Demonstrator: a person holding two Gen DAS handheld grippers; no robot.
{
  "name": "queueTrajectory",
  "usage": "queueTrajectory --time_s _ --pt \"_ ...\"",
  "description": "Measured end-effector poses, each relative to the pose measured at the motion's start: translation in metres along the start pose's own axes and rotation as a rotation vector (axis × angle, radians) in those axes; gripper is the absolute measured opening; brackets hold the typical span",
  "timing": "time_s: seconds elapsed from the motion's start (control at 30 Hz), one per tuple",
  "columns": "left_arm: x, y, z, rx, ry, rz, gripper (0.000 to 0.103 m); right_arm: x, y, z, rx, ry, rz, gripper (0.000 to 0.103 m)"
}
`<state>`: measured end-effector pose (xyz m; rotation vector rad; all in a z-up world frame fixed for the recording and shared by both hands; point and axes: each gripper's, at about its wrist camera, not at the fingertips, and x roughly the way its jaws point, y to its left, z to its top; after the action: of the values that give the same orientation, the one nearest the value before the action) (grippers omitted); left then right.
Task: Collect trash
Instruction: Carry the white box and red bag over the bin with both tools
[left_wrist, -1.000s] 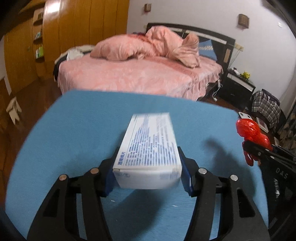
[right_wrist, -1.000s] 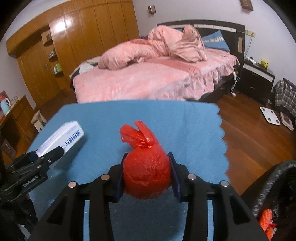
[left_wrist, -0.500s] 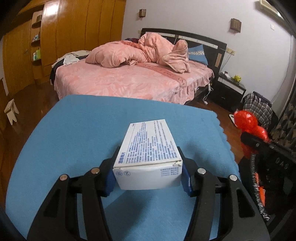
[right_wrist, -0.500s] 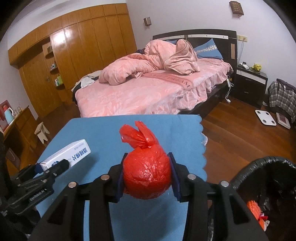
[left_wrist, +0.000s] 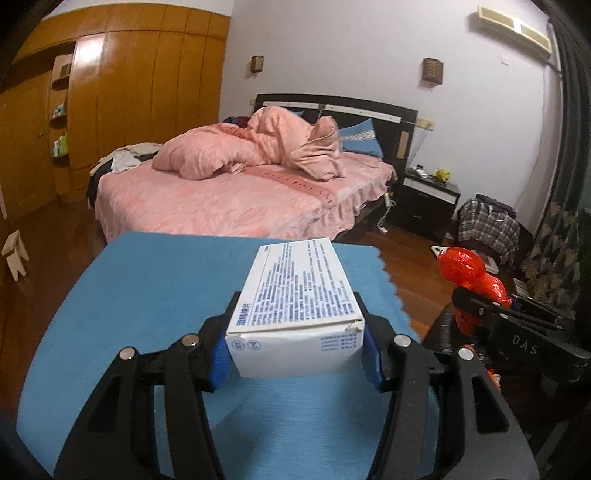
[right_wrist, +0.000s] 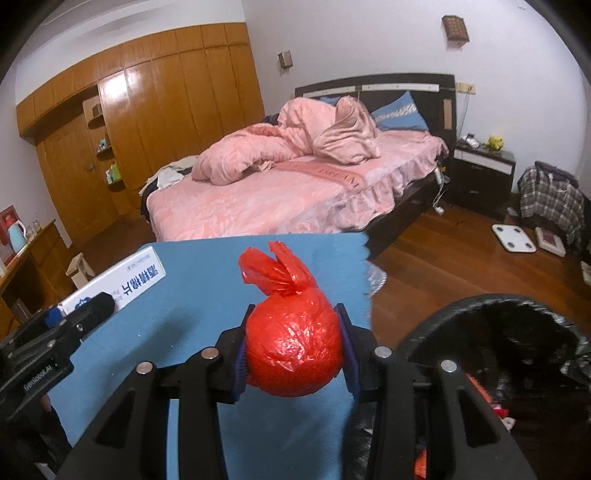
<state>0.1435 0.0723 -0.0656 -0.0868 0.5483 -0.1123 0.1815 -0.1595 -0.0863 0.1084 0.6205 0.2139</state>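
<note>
Your left tongs are pinching a white box with blue print, the blue pads pressing on both of its long sides near the close end, so the box is sticking out forward and slightly upward above the blue bench without touching it. Your right tongs are gripping a red bag, a knotted plastic ball, with the knot's loose ears pointing up and away from you; the pads are squeezing it on either side. In the right wrist view the bag is hanging over the bench's right edge, and just right of it a bin lined with black plastic is standing on the floor, its mouth open and some red and orange scraps lying inside. In that same view the left tongs and the box are showing at the left, over the bench. In the left wrist view the right tongs with the red bag are showing at the right, beyond the bench's zigzag edge. Past the bench a bed with pink covers is standing against the far wall.
</note>
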Motion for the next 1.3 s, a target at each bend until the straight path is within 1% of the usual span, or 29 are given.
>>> queueTrajectory --time_s 0.23,0.43,0.57,0.73,0.93,1.13,1.3 --pt "-0.023 -0.038 -0.001 0.024 -0.017 -0.069 0.054 -0.049 -0.028 -0.003 0.004 -0.059 -0.046 0.041" --pt "-0.037 -0.081 -0.005 0.074 -0.024 -0.154 0.054 -0.084 -0.056 -0.008 0.029 -0.098 -0.082 0.041" --pt "-0.042 -0.107 -0.009 0.107 -0.026 -0.197 0.054 -0.104 -0.078 -0.012 0.058 -0.121 -0.113 0.041" --pt "-0.050 -0.138 -0.013 0.148 -0.027 -0.245 0.054 -0.122 -0.102 -0.020 0.092 -0.127 -0.146 0.041" --pt "-0.053 -0.165 -0.015 0.185 -0.031 -0.294 0.055 -0.148 -0.122 -0.031 0.090 -0.130 -0.195 0.041" --pt "-0.057 -0.188 -0.015 0.214 -0.042 -0.324 0.055 -0.165 -0.138 -0.034 0.089 -0.135 -0.233 0.041" --pt "-0.054 -0.206 -0.016 0.232 -0.041 -0.345 0.055 -0.169 -0.150 -0.036 0.099 -0.133 -0.254 0.041"
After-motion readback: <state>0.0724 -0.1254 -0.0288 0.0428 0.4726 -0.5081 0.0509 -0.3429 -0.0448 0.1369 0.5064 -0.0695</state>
